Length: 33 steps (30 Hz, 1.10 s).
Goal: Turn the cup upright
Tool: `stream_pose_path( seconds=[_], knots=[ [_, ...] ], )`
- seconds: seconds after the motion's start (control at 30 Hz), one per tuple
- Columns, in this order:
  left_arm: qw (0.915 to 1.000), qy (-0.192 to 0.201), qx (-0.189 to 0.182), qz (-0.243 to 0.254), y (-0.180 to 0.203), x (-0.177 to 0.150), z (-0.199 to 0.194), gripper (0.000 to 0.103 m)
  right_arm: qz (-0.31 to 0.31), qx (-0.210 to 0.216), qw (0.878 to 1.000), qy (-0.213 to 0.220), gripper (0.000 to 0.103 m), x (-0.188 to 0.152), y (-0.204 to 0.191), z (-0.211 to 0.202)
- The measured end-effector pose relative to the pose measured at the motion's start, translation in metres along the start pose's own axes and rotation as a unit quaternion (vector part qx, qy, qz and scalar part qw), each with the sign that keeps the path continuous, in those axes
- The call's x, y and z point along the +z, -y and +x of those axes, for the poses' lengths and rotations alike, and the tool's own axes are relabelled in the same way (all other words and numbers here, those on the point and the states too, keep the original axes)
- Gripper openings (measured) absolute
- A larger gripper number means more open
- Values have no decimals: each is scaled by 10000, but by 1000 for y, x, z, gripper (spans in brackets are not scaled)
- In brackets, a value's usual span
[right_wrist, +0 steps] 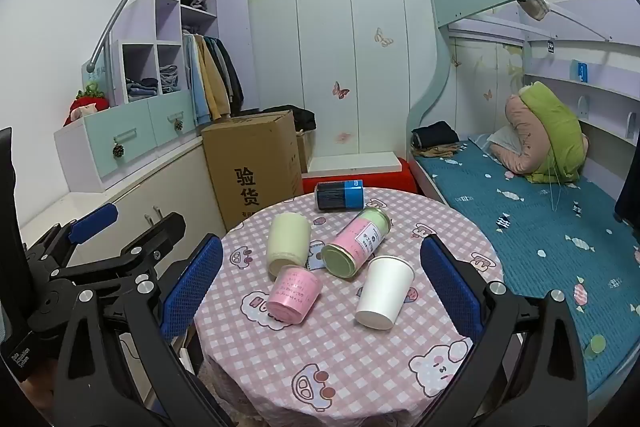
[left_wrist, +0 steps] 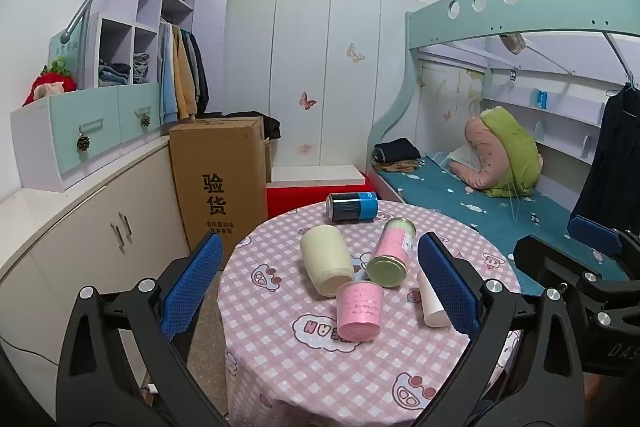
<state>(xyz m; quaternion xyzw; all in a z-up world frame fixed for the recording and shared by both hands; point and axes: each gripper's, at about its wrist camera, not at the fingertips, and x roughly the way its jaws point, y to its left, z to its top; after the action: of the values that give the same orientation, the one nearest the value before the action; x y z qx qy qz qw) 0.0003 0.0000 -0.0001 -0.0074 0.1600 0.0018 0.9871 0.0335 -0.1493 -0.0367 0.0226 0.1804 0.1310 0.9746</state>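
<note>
A white paper cup (right_wrist: 383, 291) lies on its side on the round checkered table (right_wrist: 344, 355), mouth facing away; the left wrist view shows it (left_wrist: 430, 305) partly hidden behind my left gripper's right finger. A pink cup (right_wrist: 293, 293) stands upside down beside it. A cream cup (right_wrist: 288, 242), a pink-and-green can (right_wrist: 356, 247) and a blue can (right_wrist: 339, 195) lie on their sides further back. My left gripper (left_wrist: 320, 283) and right gripper (right_wrist: 322, 285) are both open and empty, held above the table's near edge.
A cardboard box (right_wrist: 256, 163) stands behind the table to the left, next to low cabinets (right_wrist: 132, 195). A bunk bed (right_wrist: 540, 211) with a blue sheet runs along the right. A red stool (right_wrist: 360, 179) sits behind the table.
</note>
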Motion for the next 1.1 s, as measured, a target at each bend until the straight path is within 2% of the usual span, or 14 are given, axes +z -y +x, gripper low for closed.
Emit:
stream_pose_path(
  seconds=[1.1],
  knots=[
    [10000, 42, 32, 12, -3, 4, -4, 98, -21, -10, 10000, -7, 96, -1, 2, -1]
  ],
)
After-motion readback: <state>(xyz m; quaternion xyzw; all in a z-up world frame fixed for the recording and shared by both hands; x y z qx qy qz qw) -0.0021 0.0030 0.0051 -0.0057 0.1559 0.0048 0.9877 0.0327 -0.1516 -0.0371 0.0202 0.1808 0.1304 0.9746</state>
